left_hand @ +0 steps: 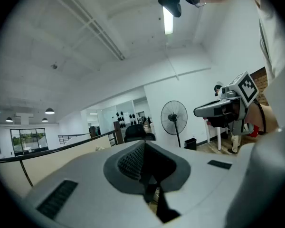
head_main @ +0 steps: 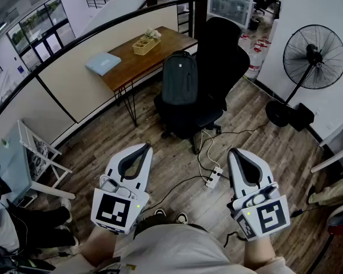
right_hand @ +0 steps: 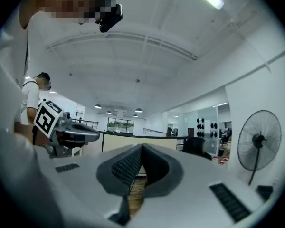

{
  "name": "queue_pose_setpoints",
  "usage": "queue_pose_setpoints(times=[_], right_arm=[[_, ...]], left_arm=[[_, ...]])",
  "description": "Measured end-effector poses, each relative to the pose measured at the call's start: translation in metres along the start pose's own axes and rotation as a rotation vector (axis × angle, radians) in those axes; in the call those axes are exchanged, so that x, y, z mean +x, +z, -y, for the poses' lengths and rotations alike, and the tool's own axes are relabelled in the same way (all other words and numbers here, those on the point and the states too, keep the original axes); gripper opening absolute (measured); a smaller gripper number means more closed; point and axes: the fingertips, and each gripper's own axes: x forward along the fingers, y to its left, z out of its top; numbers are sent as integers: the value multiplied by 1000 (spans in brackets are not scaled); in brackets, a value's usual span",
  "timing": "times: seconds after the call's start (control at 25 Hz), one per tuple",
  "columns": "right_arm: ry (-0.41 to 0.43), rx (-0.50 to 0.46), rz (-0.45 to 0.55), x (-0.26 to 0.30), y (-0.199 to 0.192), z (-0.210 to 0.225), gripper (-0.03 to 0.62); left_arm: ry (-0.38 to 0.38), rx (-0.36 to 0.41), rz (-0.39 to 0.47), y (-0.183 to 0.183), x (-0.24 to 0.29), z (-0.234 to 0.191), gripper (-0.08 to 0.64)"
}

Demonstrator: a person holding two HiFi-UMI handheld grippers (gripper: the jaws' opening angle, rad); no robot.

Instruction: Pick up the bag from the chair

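Observation:
A dark grey backpack [head_main: 180, 79] stands upright on the seat of a black office chair [head_main: 217, 67], leaning on its backrest. Both grippers are held low and near me, well short of the chair. My left gripper [head_main: 147, 147] is shut and holds nothing; in its own view its jaws [left_hand: 143, 144] meet, with the chair [left_hand: 137, 133] far behind. My right gripper [head_main: 233, 152] is also shut and empty, and its tips [right_hand: 142, 147] are closed in its own view. The backpack cannot be made out in either gripper view.
A wooden table [head_main: 160, 56] behind the chair carries a basket [head_main: 146, 43] and a blue folder [head_main: 103, 63]. A standing fan [head_main: 311, 67] is at the right. A power strip [head_main: 214, 177] with cables lies on the floor between grippers and chair. A white rack [head_main: 43, 156] and a seated person [head_main: 6, 227] are at the left.

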Motion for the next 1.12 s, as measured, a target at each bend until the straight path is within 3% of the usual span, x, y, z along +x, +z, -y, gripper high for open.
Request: queue_pose_setpoints(times=[0.68,0.88,0.92,0.96,1.0,1.08,1.12], right_arm=[[-5,45,14,-5,-9,23,3],[-41,83,47,-12,-4,35,5],[-50,104,74,-13,0,37,61],[-49,118,101,-14,3,38,300],[-45,116,117,-13,6,38,510],[-51,65,111,-9,5,37,595],[-56,40,101,-7,3,35,598]], left_arm=[[-1,13,-25,0,11,8,5],[-6,-60,-13,4,12,11,12],[6,-73,-11,4,12,10,131],[28,-81,-11,4,12,7,322],[59,-83,-10,3,11,2,409],[113,-73,-9,-1,10,-7,437],[123,-67,-11,-3,10,-8,440]])
